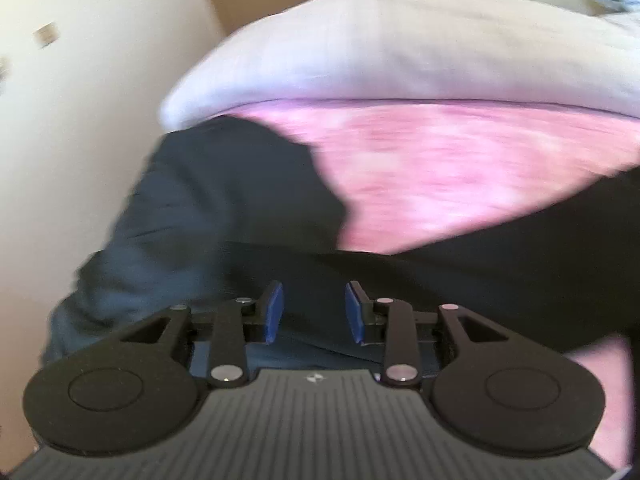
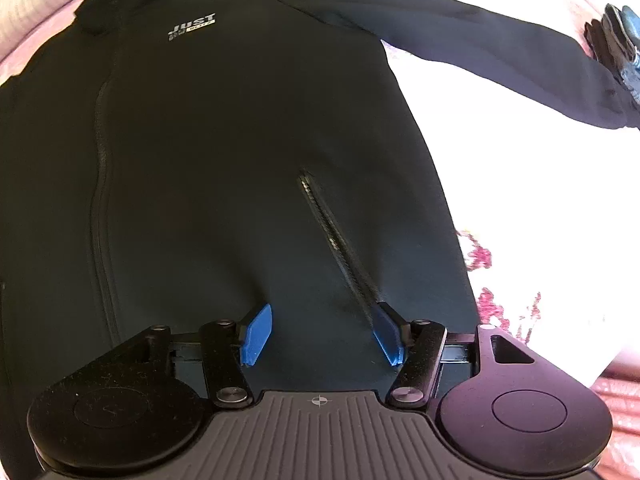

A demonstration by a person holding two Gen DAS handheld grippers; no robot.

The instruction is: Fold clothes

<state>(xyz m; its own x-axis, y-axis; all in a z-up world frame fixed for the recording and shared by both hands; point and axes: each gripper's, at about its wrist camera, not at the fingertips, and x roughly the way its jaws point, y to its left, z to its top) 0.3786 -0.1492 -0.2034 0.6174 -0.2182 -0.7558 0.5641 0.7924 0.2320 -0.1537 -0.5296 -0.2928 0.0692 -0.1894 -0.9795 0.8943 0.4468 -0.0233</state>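
A black zip-up jacket point(image 2: 224, 152) with a white chest logo point(image 2: 191, 27) lies spread face up on a pink bedsheet point(image 1: 440, 168). Its right sleeve point(image 2: 500, 48) stretches out to the right. My right gripper point(image 2: 322, 324) is open and empty, low over the jacket's lower front beside a slanted pocket zipper point(image 2: 340, 240). My left gripper point(image 1: 314, 304) is open and empty, just above dark jacket fabric point(image 1: 224, 216) near the jacket's left sleeve. The left wrist view is blurred.
A pale pillow point(image 1: 400, 48) lies at the head of the bed behind the jacket. A cream wall point(image 1: 72, 120) stands to the left. A small pile of folded clothes point(image 2: 618, 40) sits by the end of the outstretched sleeve. The sheet point(image 2: 520, 184) is brightly lit at right.
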